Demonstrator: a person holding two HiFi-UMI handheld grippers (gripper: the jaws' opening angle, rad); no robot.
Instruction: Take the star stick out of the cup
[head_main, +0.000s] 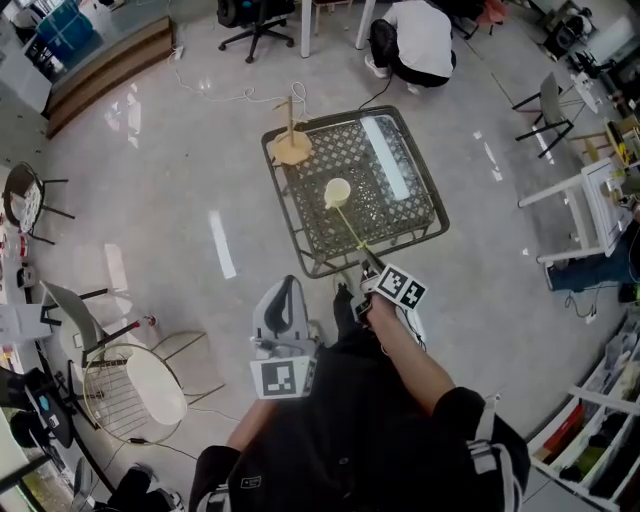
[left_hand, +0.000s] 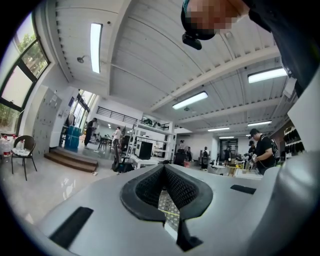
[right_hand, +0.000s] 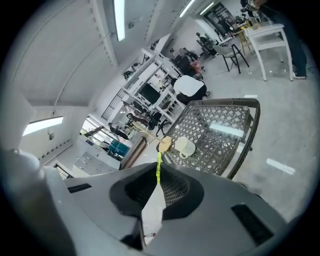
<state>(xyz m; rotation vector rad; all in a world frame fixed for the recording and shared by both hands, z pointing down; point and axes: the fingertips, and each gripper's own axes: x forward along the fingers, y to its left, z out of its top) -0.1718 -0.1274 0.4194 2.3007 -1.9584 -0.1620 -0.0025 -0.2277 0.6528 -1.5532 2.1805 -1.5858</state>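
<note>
A cream cup (head_main: 337, 191) stands on the mesh table (head_main: 400, 235). A thin yellow-green star stick (head_main: 352, 229) runs from the cup's near rim down to my right gripper (head_main: 368, 262). That gripper is shut on the stick's lower end, just past the table's near edge. In the right gripper view the stick (right_hand: 158, 167) rises from between the right gripper's (right_hand: 158, 176) jaws, its tip left of the cup (right_hand: 185, 147). The star end is too small to make out. My left gripper (head_main: 284, 297) hangs off the table, shut and holding nothing; its view points up at the ceiling (left_hand: 164, 171).
A wooden peg stand (head_main: 291, 146) sits on the table's far left corner. A person (head_main: 418, 40) crouches beyond the table. A round wire chair (head_main: 135, 392) stands at my left, a white table (head_main: 590, 205) at the right, and shelves (head_main: 590, 420) at the lower right.
</note>
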